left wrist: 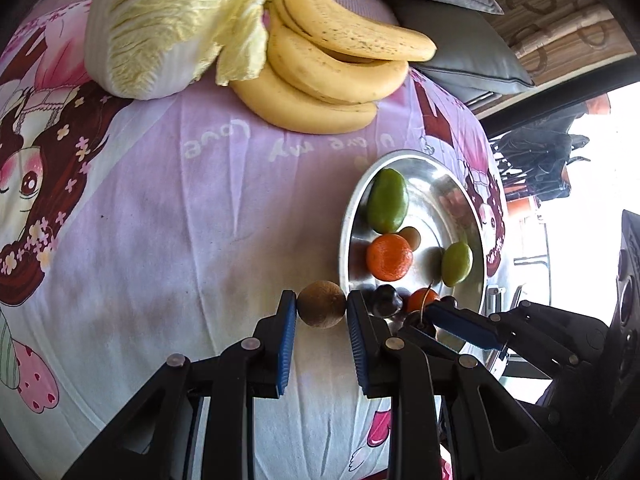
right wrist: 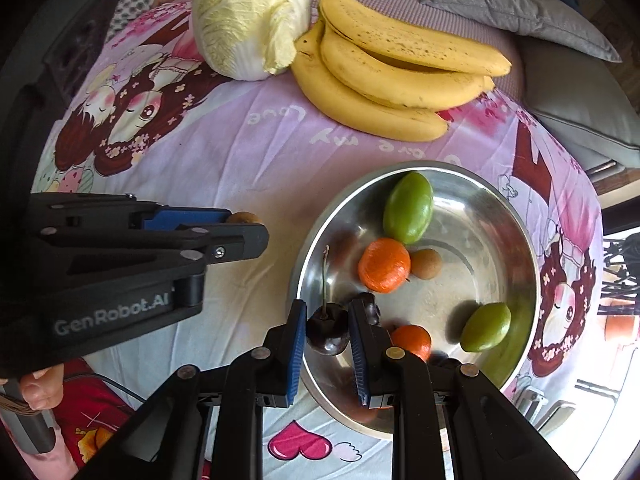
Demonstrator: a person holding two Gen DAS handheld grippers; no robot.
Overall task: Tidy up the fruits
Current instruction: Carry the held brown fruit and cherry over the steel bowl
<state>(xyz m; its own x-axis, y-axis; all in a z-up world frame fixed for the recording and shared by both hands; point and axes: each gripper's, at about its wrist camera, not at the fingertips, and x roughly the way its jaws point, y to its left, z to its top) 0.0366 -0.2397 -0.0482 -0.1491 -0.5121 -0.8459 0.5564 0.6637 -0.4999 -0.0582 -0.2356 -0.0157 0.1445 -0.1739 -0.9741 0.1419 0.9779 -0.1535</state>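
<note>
Fruits fill the steel bowl [right wrist: 520, 248]: two green ones, two oranges [right wrist: 384, 266]. Right claw [right wrist: 327, 330] grips a cherry [right wrist: 328, 334] over it; left claw [left wrist: 321, 308] clamps a brown fruit [left wrist: 321, 309] above the cartoon bedsheet [right wrist: 240, 152].

Counted: four yellow speckled bananas [right wrist: 396, 80] in one bunch; two green oval fruits [right wrist: 408, 208]; two orange tangerines [right wrist: 384, 266]; two small round brown fruits [left wrist: 322, 305]; two dark stemmed cherries [right wrist: 328, 330]; one pale napa cabbage [right wrist: 248, 16]; one round steel bowl [right wrist: 516, 240].
</note>
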